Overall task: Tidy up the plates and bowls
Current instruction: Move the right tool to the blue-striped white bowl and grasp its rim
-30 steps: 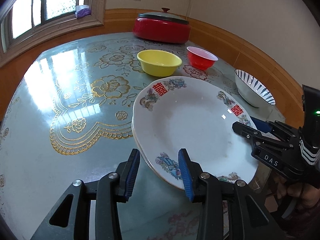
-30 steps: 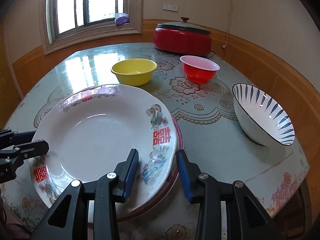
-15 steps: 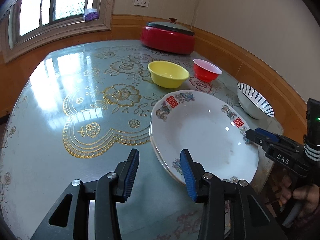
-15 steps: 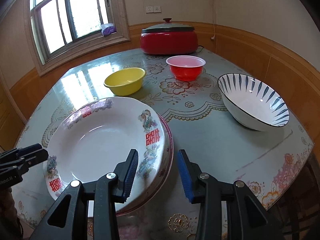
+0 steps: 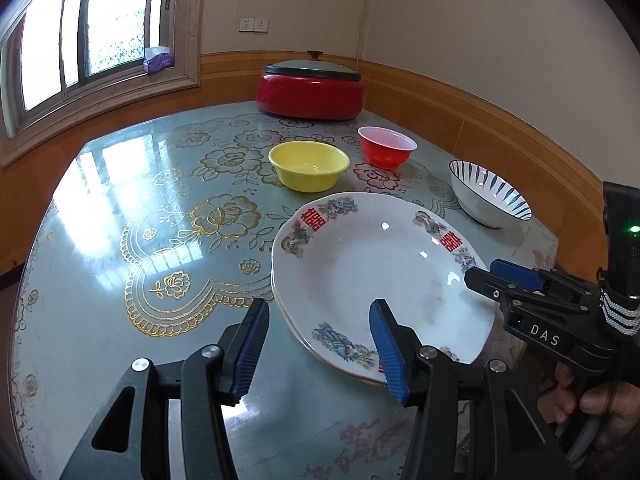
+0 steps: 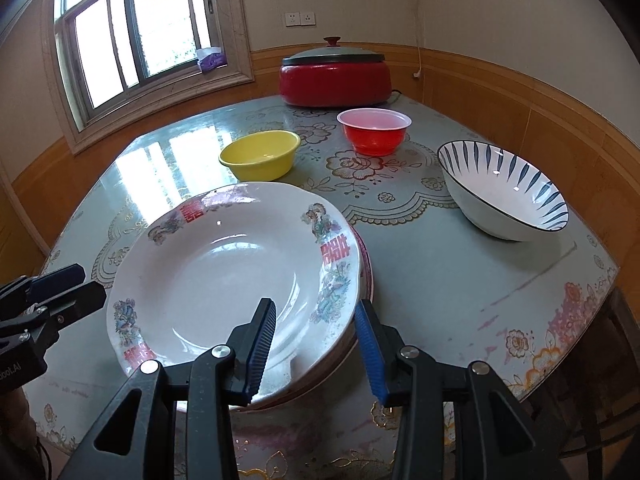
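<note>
A white plate with red characters and flower prints [image 5: 360, 272] [image 6: 216, 276] lies on top of a stack; a pink-rimmed plate [image 6: 366, 264] shows beneath it. My left gripper [image 5: 318, 344] hovers over the stack's near-left rim, its jaws opening, and the pads touch nothing. My right gripper [image 6: 316, 350] stands open above the stack's near-right rim, also clear of it. Each gripper shows in the other's view: the right gripper [image 5: 482, 274] at the plate's right edge, the left gripper [image 6: 90, 280] at its left edge. Beyond stand a yellow bowl [image 5: 308, 166] [image 6: 260, 156], a red bowl [image 5: 386, 148] [image 6: 374, 132] and a blue-striped white bowl [image 5: 488, 196] [image 6: 504, 196].
A red cooker with a lid [image 5: 310, 92] [image 6: 334, 80] stands at the table's far edge by the wall. The flowered glossy table top [image 5: 160, 240] stretches left toward the window. The table's right edge [image 6: 600, 276] runs close to the striped bowl. A hand [image 5: 600, 400] holds the right gripper.
Both grippers have drawn back and upward from the plate stack, so more of the table shows. The left jaws stand wider apart than before. The plates and bowls have stayed in place.
</note>
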A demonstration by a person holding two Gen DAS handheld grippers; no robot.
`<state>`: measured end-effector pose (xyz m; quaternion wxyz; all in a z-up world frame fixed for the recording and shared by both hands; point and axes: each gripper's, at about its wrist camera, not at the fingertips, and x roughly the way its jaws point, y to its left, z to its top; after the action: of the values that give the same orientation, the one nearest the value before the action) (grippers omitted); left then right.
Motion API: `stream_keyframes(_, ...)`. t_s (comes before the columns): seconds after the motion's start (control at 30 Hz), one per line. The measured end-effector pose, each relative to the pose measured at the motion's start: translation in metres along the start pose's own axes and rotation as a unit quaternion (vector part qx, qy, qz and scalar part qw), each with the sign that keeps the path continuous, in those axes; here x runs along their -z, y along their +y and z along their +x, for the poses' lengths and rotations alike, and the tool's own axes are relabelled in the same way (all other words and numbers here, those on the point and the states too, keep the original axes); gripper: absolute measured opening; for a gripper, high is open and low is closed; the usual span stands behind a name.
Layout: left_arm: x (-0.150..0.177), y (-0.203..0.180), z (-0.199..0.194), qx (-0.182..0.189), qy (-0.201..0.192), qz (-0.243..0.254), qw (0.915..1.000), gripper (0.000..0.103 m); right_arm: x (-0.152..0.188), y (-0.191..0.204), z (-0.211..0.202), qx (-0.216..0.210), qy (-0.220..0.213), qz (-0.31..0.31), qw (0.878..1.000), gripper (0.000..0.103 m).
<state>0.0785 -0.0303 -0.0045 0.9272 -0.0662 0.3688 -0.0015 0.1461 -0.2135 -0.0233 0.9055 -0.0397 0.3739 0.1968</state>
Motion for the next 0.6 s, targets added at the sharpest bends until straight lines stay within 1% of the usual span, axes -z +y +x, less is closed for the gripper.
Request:
stream_keyframes(0.07, -0.003, -0.004, 0.000, -0.003, -0.003, 0.002, 1.0000, 0.056, -0.005, -0.002, 0.000, -0.004, -0.003, -0.001, 1.000, 0.041)
stream_keyframes(0.2, -0.014, -0.016, 0.005, 0.014, -0.003, -0.006, 0.9999, 0.060, -0.019, -0.013, 0.005, -0.014, -0.006, -0.008, 1.000, 0.042)
stream_keyframes(0.3, -0.025, -0.033, 0.011, 0.024, -0.012, -0.007, 0.9996, 0.067, -0.032, -0.033, 0.005, -0.027, -0.015, -0.012, 0.999, 0.043)
stream_keyframes(0.37, -0.036, -0.048, 0.016, 0.030, -0.021, -0.015, 0.9992, 0.074, -0.044, -0.052, 0.006, -0.032, -0.021, -0.015, 0.999, 0.054)
stream_keyframes(0.4, -0.042, -0.055, 0.019, 0.033, -0.025, -0.021, 0.9989, 0.079, -0.050, -0.064, 0.006, -0.036, -0.025, -0.013, 0.999, 0.055)
stream_keyframes(0.47, -0.054, -0.073, 0.027, 0.042, -0.028, -0.029, 0.9983, 0.081, -0.062, -0.088, 0.004, -0.044, -0.035, -0.008, 0.998, 0.056)
stream_keyframes(0.6, -0.077, -0.115, 0.051, 0.056, -0.024, -0.025, 0.9978, 0.082, -0.082, -0.146, -0.001, -0.039, -0.059, 0.015, 0.997, 0.056)
